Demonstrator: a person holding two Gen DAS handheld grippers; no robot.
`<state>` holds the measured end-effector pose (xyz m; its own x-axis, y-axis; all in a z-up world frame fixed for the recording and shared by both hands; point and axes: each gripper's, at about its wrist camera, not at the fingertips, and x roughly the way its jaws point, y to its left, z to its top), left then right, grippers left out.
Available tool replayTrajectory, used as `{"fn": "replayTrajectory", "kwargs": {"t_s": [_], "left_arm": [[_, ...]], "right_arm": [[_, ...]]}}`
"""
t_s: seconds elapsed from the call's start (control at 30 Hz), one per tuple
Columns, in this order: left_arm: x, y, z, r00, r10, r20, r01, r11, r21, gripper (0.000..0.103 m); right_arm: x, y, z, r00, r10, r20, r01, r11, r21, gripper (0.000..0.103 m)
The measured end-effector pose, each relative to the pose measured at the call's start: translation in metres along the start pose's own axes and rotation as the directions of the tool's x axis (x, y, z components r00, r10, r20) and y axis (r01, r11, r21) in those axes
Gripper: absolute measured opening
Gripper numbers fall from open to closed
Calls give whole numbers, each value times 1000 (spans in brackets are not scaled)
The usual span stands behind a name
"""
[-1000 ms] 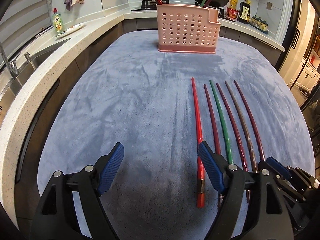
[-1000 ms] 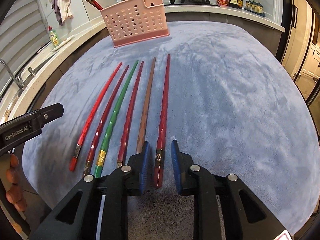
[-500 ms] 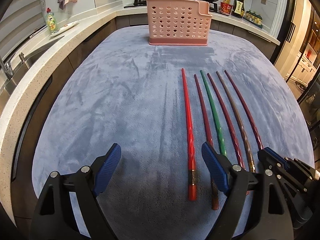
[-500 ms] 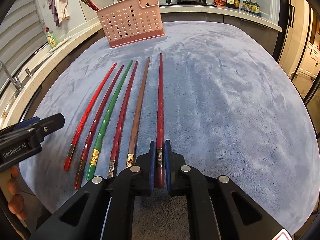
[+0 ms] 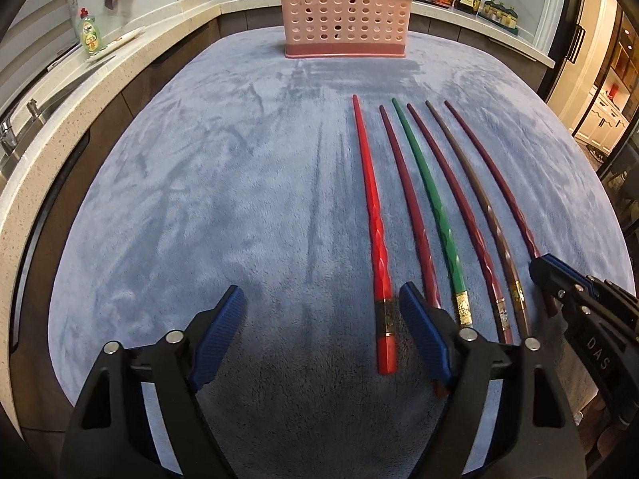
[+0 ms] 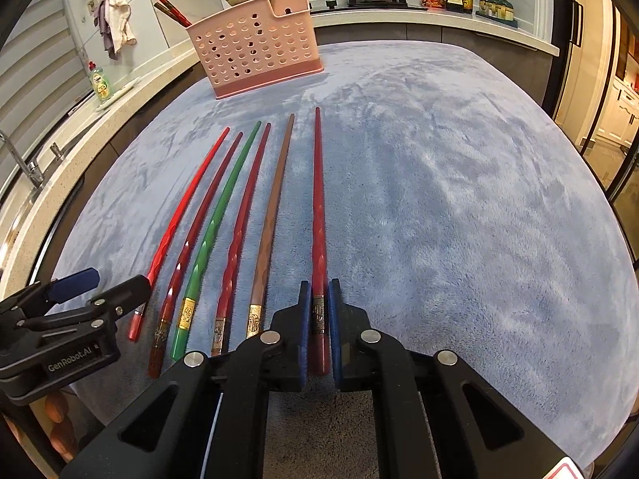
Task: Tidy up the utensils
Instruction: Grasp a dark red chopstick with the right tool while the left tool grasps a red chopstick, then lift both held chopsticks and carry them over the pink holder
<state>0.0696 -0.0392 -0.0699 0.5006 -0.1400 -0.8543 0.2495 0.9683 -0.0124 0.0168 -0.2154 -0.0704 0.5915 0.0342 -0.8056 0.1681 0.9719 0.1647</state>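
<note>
Left claw [image 5: 321, 337] is spread wide, hovering low over the blue-covered counter [image 5: 199, 199] beside the bright red chopstick [image 5: 373, 215]. Six chopsticks lie in a row; right claw [image 6: 317, 329] pinches the rightmost dark red chopstick [image 6: 318, 199]. Pink holder [image 6: 255, 46] stands far back.

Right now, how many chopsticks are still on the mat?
6, in one row: bright red far left, dark red, green, dark red, brown, and a dark red one clamped by the right gripper. More stand in the pink holder.
</note>
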Motion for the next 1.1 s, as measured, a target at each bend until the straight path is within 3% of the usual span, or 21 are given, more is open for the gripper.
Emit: {"fn": "replayTrajectory", "kwargs": {"t_s": [0.3,0.57,0.83,1.1], "left_arm": [[4,-1,-4,1000,-20,-17,20,1000,7,51],[1,-4,-2,999,-43,-22,44,999,32,8],[-5,0,5,998,-57,-20,57,998,17,7],[-33,0,24,997,-54,49,53,998,17,7]], "right_arm": [[0,0,0,1000,-2,0,2,1000,-2,8],[-1,0,0,1000,-2,1,2,1000,-3,8],[-13,3,6,1000,4,28,-4,1000,-5,8],[-49,0,36,991,17,129,-18,1000,9,7]]}}
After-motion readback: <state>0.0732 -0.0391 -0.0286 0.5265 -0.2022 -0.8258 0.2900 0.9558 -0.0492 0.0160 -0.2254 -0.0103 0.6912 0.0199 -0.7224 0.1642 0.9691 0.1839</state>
